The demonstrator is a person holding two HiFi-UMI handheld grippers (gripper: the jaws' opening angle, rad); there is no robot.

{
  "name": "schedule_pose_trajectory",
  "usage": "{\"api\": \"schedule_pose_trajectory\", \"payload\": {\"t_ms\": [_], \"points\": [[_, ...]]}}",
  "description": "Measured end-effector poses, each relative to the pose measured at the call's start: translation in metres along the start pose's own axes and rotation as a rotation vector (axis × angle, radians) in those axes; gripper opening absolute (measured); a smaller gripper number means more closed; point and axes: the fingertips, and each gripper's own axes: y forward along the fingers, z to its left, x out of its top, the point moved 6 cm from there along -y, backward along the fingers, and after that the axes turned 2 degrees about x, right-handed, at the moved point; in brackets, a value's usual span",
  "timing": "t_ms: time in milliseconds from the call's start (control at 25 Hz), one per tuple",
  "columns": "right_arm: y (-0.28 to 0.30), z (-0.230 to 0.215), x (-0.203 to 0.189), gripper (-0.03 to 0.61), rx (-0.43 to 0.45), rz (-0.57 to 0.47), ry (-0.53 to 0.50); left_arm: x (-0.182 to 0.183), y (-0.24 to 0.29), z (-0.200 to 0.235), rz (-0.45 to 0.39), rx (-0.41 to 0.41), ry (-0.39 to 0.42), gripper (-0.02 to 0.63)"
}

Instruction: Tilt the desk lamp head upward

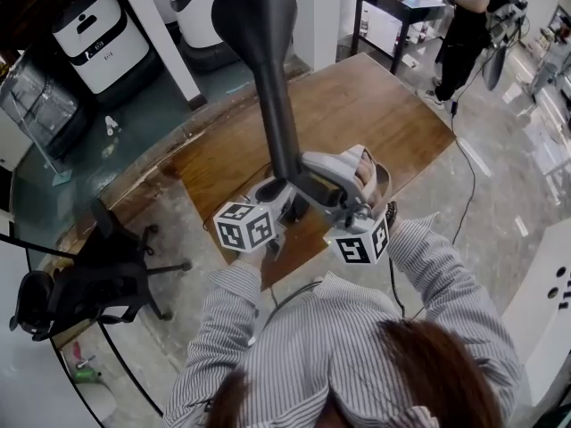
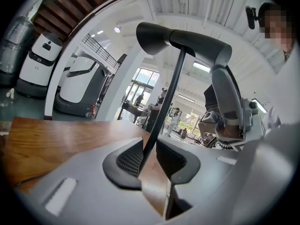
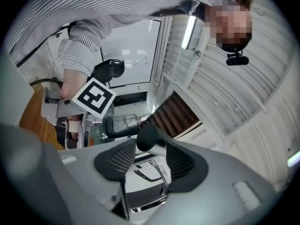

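Sleeves in striped cloth fill the bottom of the head view. Just past them we see the two marker cubes, which cover most of the hands behind.

The left gripper has its jaws closed on the thin black lamp stem, with a pad pressing it from each side. The right gripper stands wide yet is clamped on the rounded tail end of the desk lamp head, a pad on either side.

From above, that dark, tapering head reaches out over the wooden table and hides the stem beneath it. We cannot find the lamp's base in any view; in the left gripper view the stem's lower end is lost behind that gripper's own body.

On the floor to the left of the table stands a black office chair. Farther off, a bulky thing wrapped in clear film sits by the white machines, and we cannot make out what the film holds. At the far end a person in black stands at another table, partly cut off at the top edge.
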Motion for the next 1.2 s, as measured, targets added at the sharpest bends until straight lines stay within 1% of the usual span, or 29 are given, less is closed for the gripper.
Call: {"api": "schedule_pose_trajectory", "payload": {"t_ms": [120,200,400,480,560,600,680,760,880,920,1080,1200], "points": [[-0.006,0.002,0.002,0.193,0.017,-0.003,0.099,0.001,-0.006,-0.002,-0.015,0.008,0.008,0.083],[-0.012,0.002,0.002,0.192,0.017,0.007,0.208,0.002,-0.01,-0.006,-0.026,0.015,0.02,0.091],[-0.023,0.008,-0.002,0.193,-0.028,0.053,0.55,0.001,-0.028,-0.014,-0.052,0.005,0.02,0.087],[-0.027,0.018,-0.006,0.19,-0.027,0.094,0.707,0.0,-0.036,-0.019,-0.071,0.018,0.051,0.087],[-0.029,0.029,-0.01,0.175,-0.02,0.149,0.87,0.0,-0.042,-0.025,-0.081,0.04,0.087,0.067],[-0.03,0.033,-0.011,0.172,-0.019,0.181,0.938,-0.001,-0.045,-0.028,-0.084,0.049,0.098,0.051],[-0.031,0.041,-0.011,0.162,-0.018,0.235,1.038,-0.003,-0.05,-0.034,-0.097,0.068,0.114,0.033],[-0.034,0.047,-0.011,0.136,-0.004,0.281,1.097,-0.004,-0.056,-0.039,-0.127,0.1,0.133,0.02],[-0.04,0.061,-0.015,0.046,0.036,0.343,1.127,-0.008,-0.062,-0.044,-0.16,0.149,0.153,0.005],[-0.042,0.066,-0.017,0.031,0.048,0.365,1.139,-0.01,-0.063,-0.046,-0.16,0.156,0.153,0.005],[-0.048,0.084,-0.022,0.017,0.087,0.442,1.245,-0.023,-0.06,-0.055,-0.14,0.142,0.14,0.005],[-0.052,0.091,-0.022,0.003,0.112,0.45,1.266,-0.024,-0.061,-0.057,-0.143,0.143,0.136,0.005]]}}
